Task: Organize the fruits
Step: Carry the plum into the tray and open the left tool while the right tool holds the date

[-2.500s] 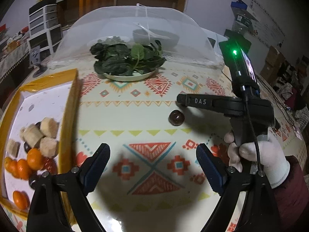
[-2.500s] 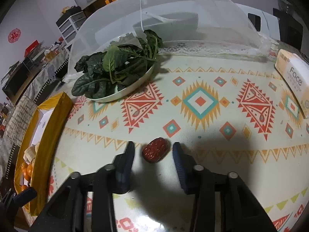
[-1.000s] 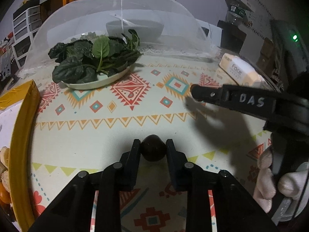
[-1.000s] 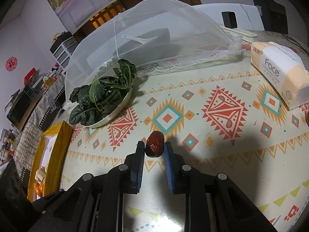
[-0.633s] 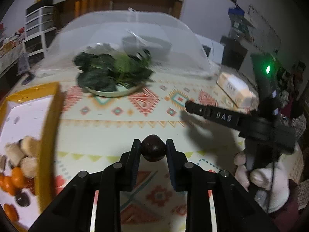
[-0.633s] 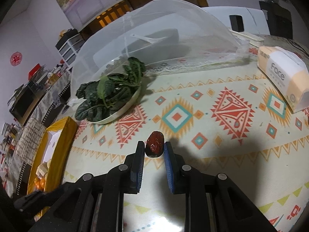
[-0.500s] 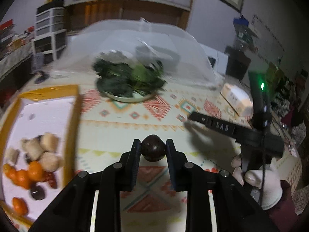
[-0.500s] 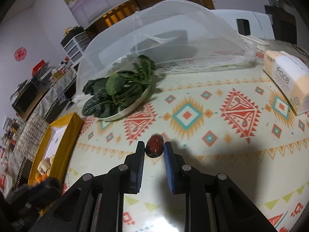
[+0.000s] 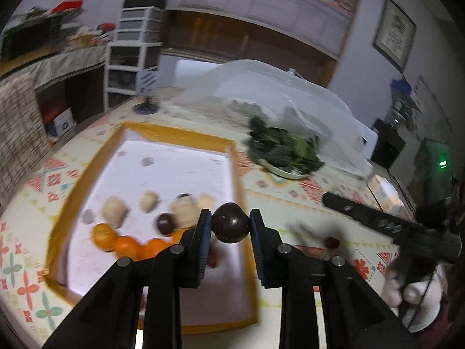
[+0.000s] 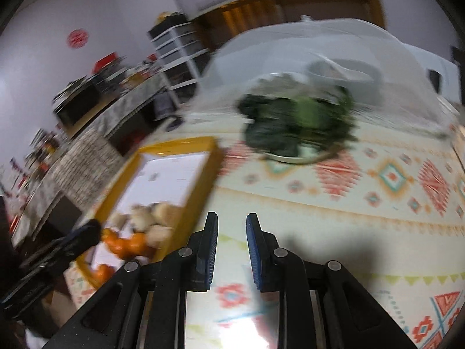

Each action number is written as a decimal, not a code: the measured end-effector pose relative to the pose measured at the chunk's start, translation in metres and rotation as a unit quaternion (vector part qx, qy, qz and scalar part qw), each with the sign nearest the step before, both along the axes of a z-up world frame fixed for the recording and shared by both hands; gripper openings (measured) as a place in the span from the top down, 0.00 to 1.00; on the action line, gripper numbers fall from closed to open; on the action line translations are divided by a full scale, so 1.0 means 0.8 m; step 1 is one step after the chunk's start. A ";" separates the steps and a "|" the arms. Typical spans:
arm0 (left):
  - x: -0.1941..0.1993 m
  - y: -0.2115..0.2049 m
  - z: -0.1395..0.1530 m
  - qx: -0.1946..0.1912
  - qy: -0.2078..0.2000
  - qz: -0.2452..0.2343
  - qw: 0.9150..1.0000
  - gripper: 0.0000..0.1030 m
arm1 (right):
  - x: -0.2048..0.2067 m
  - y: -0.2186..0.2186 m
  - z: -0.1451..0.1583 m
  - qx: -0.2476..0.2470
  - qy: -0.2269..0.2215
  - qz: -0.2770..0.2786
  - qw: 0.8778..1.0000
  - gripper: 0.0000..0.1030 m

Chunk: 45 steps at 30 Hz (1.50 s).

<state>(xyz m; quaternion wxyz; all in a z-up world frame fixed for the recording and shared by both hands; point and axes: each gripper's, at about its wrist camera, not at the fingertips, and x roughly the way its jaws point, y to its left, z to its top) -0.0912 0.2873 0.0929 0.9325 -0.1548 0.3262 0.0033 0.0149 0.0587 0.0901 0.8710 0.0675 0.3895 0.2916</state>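
1. Tool state. My left gripper (image 9: 230,221) is clamped on a dark round fruit (image 9: 230,230), one pad on each side, and carries it clear of the surface above the near right part of the yellow tray (image 9: 174,132). My right gripper (image 10: 231,229) has its jaws set narrowly apart with nothing visible between them. Only the tablecloth (image 10: 319,218) shows through the gap.

2. Step in hand: deliver the fruit to the tray. I should bring it over bare white floor beside the oranges (image 9: 125,242) and the pale chunks (image 9: 113,210), lower it until it nearly touches, then open slowly (a round fruit will likely roll if dropped). The right rim is close, so I release well inside it.

3. A small reddish object (image 9: 331,242) lies on the cloth right of the tray. It is too blurred to identify.

4. Markings. No writing is legible: the lettering on the right gripper's arm, the pack at the table's right edge and the red wall emblem (image 10: 77,38) are all smeared.
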 end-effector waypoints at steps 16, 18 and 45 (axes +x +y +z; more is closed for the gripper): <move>-0.030 0.073 -0.029 -0.038 -0.001 0.038 0.999 0.75 | -0.001 -0.046 -0.095 -0.146 0.048 -0.040 0.987 0.77; -0.030 0.074 -0.030 -0.038 0.000 0.040 0.998 0.75 | -0.010 -0.049 -0.099 -0.149 0.043 -0.038 0.987 0.77; -0.046 0.075 -0.042 -0.047 0.012 0.057 0.997 0.75 | -0.050 -0.057 -0.060 0.049 0.078 0.017 0.996 0.89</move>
